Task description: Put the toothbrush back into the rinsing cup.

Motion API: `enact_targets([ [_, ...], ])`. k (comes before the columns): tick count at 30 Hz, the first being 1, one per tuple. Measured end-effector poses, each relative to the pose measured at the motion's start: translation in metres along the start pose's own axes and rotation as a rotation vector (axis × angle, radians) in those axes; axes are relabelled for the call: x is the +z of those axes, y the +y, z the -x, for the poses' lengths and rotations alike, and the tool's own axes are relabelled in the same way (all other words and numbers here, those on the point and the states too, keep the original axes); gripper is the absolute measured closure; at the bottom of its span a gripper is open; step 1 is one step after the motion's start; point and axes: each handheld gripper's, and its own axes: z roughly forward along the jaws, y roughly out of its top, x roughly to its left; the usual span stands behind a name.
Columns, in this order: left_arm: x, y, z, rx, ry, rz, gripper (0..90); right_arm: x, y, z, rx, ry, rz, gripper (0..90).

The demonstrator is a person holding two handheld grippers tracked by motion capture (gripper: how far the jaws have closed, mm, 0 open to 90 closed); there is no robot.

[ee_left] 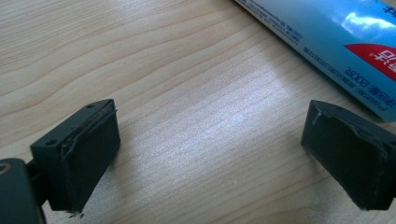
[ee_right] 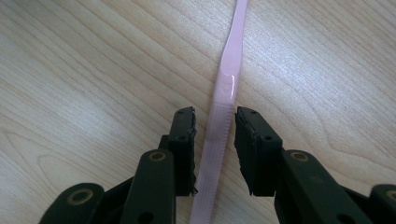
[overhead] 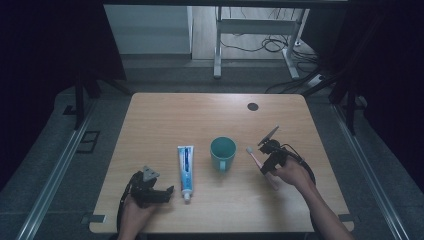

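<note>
1. The left gripper (overhead: 159, 192) rests low on the pale wooden table (overhead: 160, 115) near its front edge, jaws spread wide with only bare wood between them. It holds nothing; leave it parked so it stays clear of the work.
2. Just to its right lies the long white-and-blue toothpaste tube (overhead: 185, 172), flat, cap toward the person. In the left gripper view its printed side (ee_left: 327, 42) passes close to one jaw without touching.
3. The teal ceramic mug (overhead: 223, 152) stands upright at mid-table, handle toward the person, apart from the tube.
4. The thin pink plastic toothbrush (overhead: 254, 157) lies flat right of the mug, bristle head nearest it.
5. The right gripper (ee_right: 215, 135) straddles the toothbrush handle (ee_right: 223, 107), jaws partly closed with a narrow gap each side, pads not yet pressing. Centre the handle between the pads, close squarely across its ribbed part, then lift level so it does not twist.
</note>
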Motion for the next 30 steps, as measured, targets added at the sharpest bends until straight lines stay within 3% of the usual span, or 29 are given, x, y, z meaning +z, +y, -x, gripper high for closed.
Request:
enact_targets([
  [13,0.000,0.000,0.000,0.000,0.000,0.000,4.6,0.008,0.021,-0.003,-0.003,-0.039,-0.090,70.8],
  [30,0.000,0.000,0.000,0.000,0.000,0.000,4.6,0.018,0.031,-0.006,-0.022,-0.083,-0.122,74.1],
])
